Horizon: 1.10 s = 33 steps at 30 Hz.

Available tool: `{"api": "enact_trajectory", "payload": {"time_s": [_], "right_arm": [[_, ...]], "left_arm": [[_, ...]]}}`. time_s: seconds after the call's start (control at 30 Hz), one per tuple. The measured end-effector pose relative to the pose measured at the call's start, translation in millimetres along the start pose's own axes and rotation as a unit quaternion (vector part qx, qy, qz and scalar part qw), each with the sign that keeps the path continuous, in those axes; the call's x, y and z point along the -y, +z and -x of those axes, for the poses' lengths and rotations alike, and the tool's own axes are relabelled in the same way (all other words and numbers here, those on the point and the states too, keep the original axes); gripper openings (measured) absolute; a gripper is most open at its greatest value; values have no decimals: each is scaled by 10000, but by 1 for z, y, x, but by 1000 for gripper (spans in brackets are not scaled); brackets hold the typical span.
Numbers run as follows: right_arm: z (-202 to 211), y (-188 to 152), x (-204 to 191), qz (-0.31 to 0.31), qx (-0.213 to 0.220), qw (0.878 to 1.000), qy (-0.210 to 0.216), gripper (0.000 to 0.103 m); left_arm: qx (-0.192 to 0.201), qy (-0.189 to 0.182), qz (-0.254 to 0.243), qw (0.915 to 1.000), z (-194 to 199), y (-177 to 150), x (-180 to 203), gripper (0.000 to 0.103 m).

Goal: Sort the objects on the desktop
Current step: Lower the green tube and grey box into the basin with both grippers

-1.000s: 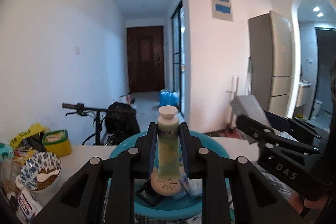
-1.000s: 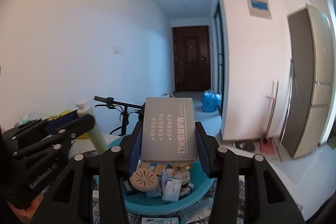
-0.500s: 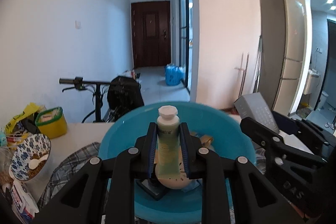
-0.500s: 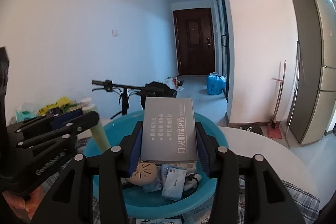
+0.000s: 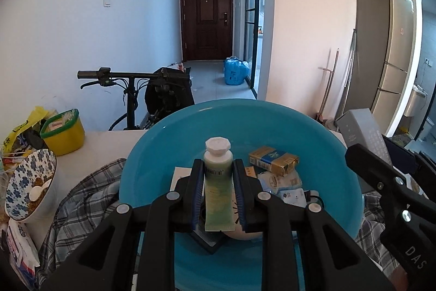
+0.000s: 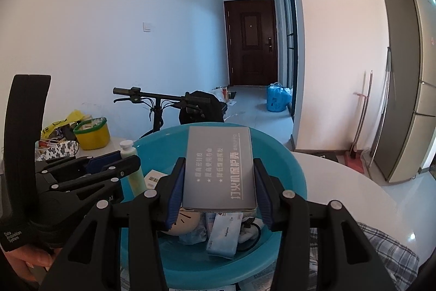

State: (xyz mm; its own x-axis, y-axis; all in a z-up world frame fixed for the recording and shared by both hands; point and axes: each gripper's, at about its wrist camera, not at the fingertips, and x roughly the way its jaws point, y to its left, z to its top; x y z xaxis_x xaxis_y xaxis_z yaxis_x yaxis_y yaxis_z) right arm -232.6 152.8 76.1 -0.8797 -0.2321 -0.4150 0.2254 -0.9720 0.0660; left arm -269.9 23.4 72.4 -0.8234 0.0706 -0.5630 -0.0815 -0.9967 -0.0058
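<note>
Teal plastic fills both views: a round basin [image 5: 169, 143] sits on a white table [image 6: 335, 182] over a checked cloth [image 5: 81, 198], with a gold-and-blue packet [image 5: 273, 160], sachets and a round cream object lying inside. Over its near part, the left gripper [image 5: 218, 192] is clamped on a pale green tube [image 5: 218, 187], white cap pointing away. Just to its right, the right gripper [image 6: 220, 184] grips a flat grey box [image 6: 219, 168] by its long sides. At far left stand a yellow tub [image 5: 64, 134] and a blue-patterned bowl [image 5: 24, 182].
</note>
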Motion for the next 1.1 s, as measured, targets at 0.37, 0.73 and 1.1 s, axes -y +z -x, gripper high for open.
{"api": "enact_trajectory", "payload": {"time_s": [0.37, 0.73, 1.1], "right_arm": [[-31, -13, 5, -106, -893, 9959, -90, 46], [-50, -31, 12, -175, -1480, 9888, -16, 46], [-50, -31, 13, -210, -1495, 9885, 0, 46]], "left_arm": [[-364, 135, -6, 9992, -10, -3, -2, 23], [-766, 94, 50, 9970, -32, -11, -6, 23], [-920, 45, 5, 9957, -40, -15, -1, 23]]}}
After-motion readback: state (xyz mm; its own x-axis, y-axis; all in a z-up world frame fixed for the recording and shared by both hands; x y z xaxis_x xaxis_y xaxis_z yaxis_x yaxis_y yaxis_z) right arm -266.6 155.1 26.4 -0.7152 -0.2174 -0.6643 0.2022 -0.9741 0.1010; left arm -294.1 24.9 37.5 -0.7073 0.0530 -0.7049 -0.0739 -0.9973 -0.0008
